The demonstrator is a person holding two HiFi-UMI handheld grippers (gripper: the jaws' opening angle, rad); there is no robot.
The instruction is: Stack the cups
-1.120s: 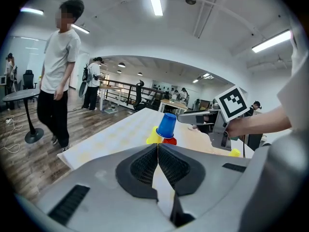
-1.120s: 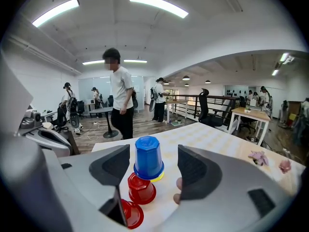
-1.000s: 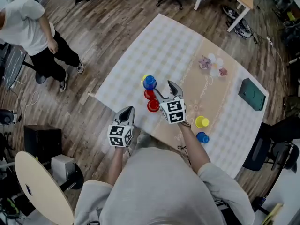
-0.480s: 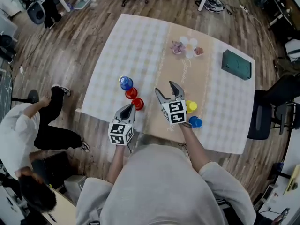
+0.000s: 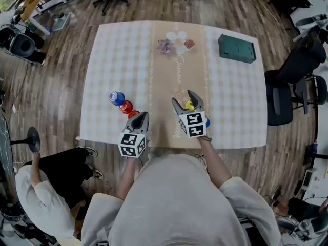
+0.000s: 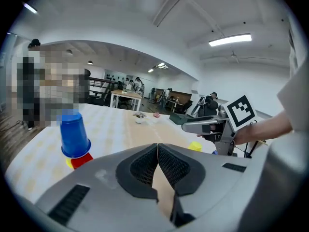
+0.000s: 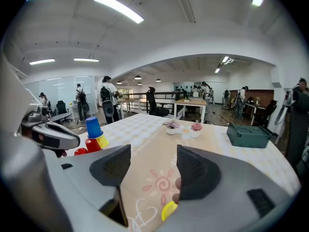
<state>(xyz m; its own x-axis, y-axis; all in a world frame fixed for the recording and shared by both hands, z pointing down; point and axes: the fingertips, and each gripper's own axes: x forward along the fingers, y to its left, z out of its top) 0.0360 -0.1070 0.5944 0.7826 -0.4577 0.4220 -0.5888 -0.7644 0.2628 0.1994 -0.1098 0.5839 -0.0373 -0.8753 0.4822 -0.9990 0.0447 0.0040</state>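
The right gripper (image 5: 183, 99) has moved off the red cups (image 5: 126, 107), now well to its left. It stands open, with the yellow cup (image 5: 190, 105) between its jaws on the worktop (image 5: 230, 86). The left gripper (image 5: 143, 118) is closed and empty. Grasping the yellow cup is probably the next step.

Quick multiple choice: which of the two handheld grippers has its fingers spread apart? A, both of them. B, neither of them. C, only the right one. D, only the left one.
C: the right gripper shows a wide gap between its fingers with the table visible through it, while the left gripper has its fingers pressed together with nothing between them.
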